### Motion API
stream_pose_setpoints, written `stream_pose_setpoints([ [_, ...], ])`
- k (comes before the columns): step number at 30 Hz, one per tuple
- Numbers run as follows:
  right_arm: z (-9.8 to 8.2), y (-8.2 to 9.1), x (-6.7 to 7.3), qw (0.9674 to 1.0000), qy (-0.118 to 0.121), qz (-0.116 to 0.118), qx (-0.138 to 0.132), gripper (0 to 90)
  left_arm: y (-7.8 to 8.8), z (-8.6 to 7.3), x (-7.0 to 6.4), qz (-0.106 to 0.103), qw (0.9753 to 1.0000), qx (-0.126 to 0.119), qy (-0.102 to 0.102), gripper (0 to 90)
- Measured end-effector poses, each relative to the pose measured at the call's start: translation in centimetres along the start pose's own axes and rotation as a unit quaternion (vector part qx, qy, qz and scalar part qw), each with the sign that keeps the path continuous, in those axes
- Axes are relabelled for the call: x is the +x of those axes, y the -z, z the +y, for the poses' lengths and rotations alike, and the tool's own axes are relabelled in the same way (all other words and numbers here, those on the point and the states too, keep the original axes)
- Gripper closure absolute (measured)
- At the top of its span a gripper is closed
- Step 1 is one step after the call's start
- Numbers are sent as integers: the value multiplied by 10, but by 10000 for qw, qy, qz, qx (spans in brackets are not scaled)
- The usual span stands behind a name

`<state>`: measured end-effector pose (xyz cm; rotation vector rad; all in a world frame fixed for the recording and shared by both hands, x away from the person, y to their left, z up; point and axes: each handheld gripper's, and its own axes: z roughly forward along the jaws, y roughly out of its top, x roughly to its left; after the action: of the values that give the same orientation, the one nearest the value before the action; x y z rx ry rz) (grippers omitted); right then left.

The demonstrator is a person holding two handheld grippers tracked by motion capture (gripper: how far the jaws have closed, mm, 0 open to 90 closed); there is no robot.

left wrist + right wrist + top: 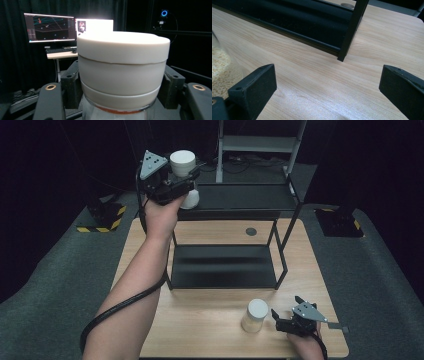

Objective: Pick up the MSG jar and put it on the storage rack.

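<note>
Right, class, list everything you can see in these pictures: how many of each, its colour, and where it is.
Jar: two, white lids; one held up by the left gripper at the shelf's far left, one standing on the table near the right gripper.
Shelf rack: one, black metal, two tiers, on the table.
Table: one, light wood.
Monitor: one, lit, on a desk in the background of the left gripper view.
Left gripper: one, black, jaws closed on the raised jar.
Right gripper: one, black, jaws apart, low over the table.
</note>
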<state>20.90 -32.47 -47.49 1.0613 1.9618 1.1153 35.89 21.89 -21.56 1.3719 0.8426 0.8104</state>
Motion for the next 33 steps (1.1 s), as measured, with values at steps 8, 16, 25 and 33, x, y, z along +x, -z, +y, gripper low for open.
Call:
stream_pose_setpoints([
  [8,0,0,0,10000,2,9,-8,2,-7,-3,-1,47,10000,67,-6,343],
  [16,0,0,0,10000,3,11,-10,2,-8,-6,-1,60,10000,57,11,343],
  [25,0,0,0,10000,14,12,-10,3,-8,-6,-2,35,9999,67,-102,341],
  [33,0,0,0,10000,17,6,-1,2,-8,-4,-2,28,9999,120,-98,335],
])
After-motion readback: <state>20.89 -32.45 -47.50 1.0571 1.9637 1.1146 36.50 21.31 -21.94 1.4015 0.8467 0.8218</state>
